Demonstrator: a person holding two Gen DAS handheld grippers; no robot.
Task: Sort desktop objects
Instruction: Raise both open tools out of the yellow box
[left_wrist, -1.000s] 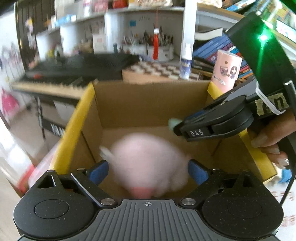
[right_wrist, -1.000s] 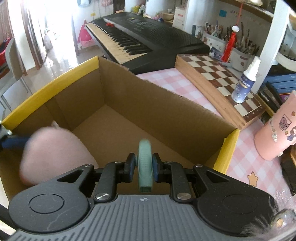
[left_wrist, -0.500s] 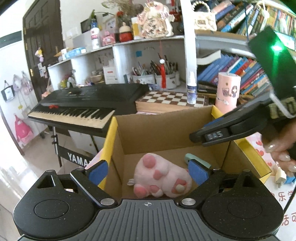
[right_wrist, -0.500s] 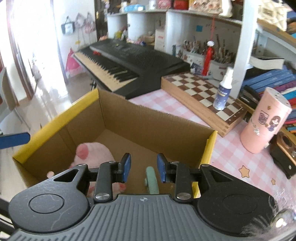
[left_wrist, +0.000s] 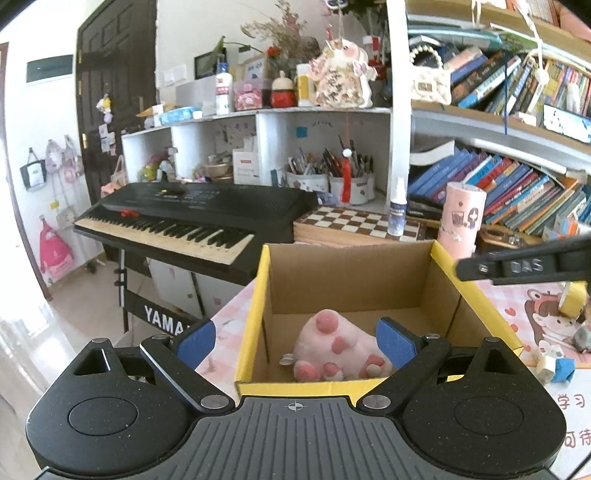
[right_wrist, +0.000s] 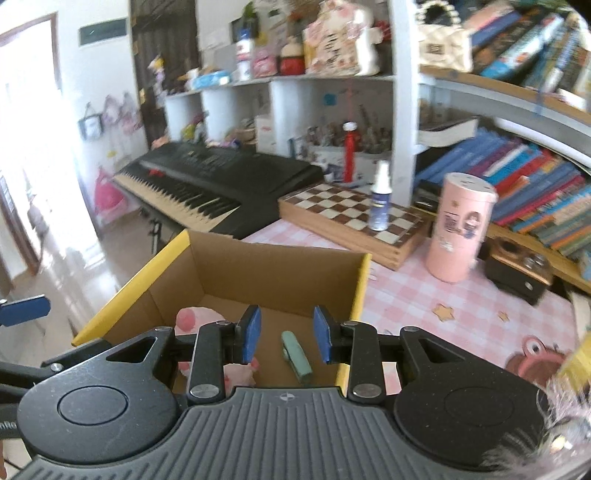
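Observation:
A cardboard box with yellow rim (left_wrist: 258, 306) (right_wrist: 364, 280) stands on the pink checked table. A pink plush paw (left_wrist: 338, 349) (right_wrist: 186, 319) lies on its floor. A small green stapler-like object (right_wrist: 295, 355) lies beside it in the box. My left gripper (left_wrist: 295, 338) is open and empty above the box's near edge. My right gripper (right_wrist: 286, 334) is open and empty above the box, over the green object; its arm shows in the left wrist view (left_wrist: 524, 266).
A chessboard (right_wrist: 351, 221) with a spray bottle (right_wrist: 380, 199), a pink cylinder (right_wrist: 461, 236), a dark wooden box (right_wrist: 517, 266) and a keyboard (left_wrist: 192, 221) stand behind the box. Small items (left_wrist: 554, 363) lie on the mat at right. Bookshelves rise behind.
Both grippers opened, dropped the plush paw and the green object into the box, then pulled back and up away from it.

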